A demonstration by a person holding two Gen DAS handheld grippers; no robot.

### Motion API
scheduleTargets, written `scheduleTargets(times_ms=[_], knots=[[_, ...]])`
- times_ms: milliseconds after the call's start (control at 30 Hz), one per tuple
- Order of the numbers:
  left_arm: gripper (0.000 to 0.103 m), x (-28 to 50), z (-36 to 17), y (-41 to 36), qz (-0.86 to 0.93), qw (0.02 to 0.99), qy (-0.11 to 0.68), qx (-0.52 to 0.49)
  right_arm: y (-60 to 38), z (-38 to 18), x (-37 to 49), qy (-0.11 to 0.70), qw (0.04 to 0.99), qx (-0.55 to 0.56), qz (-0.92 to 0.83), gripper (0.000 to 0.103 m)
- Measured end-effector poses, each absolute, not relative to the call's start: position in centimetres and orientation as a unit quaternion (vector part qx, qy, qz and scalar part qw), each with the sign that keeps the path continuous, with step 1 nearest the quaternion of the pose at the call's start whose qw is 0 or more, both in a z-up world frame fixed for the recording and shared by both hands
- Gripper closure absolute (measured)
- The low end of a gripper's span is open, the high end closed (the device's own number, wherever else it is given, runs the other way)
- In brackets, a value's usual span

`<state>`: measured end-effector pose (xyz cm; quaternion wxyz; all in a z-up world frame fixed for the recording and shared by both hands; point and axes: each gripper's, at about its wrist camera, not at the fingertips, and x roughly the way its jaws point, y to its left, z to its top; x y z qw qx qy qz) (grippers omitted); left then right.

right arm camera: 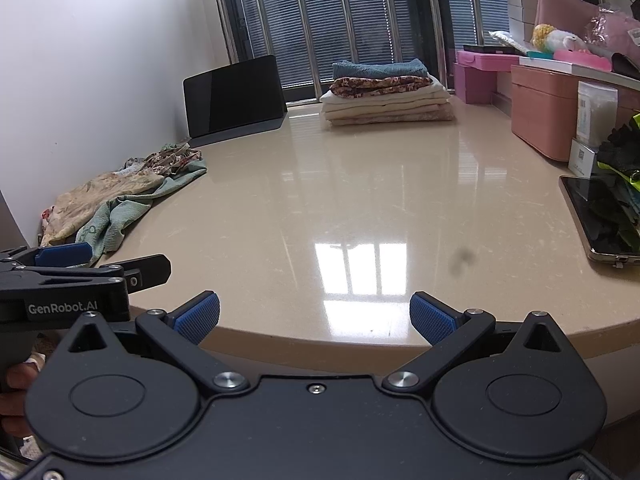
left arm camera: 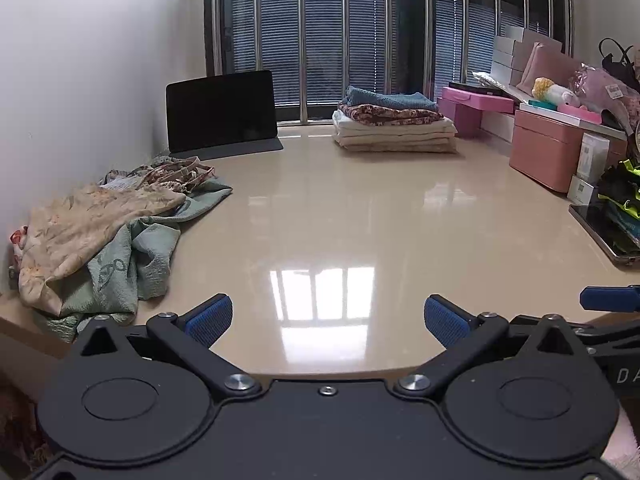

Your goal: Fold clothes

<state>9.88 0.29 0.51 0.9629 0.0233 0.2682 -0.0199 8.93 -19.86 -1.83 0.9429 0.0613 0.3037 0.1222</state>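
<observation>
Blue ribbed pads tip both pairs of tongs, and both stand wide apart with nothing between them. The left gripper [left arm camera: 328, 320] hovers at the near edge of the glossy beige table [left arm camera: 360, 208], and the right gripper [right arm camera: 315, 318] sits just beside it at the same edge. Seen from the right wrist, a hand [right arm camera: 16, 392] shows at the lower left, behind the left tool.

The unfolded clothes [left arm camera: 104, 232] lie in a rumpled heap to the left of both grippers, against the white wall [left arm camera: 80, 60]: a beige flowered piece on top of a pale green one. They are nearer the left gripper, but apart from it.

Farther back a dark tablet [left arm camera: 222, 112] stands propped. A folded stack [left arm camera: 394, 124] rests by the window bars, well apart from both grippers. On the right lie pink boxes [left arm camera: 544, 152] and a phone [left arm camera: 604, 232].
</observation>
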Motion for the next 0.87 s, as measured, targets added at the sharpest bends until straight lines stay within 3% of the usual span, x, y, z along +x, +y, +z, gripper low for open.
scheduleTargets(times_ms=[867], knots=[[0.000,9.73,0.42,-0.16,-0.024,0.963,0.265,0.038,-19.75,-2.09,9.10,0.312,0.939,0.065,0.125,0.000]])
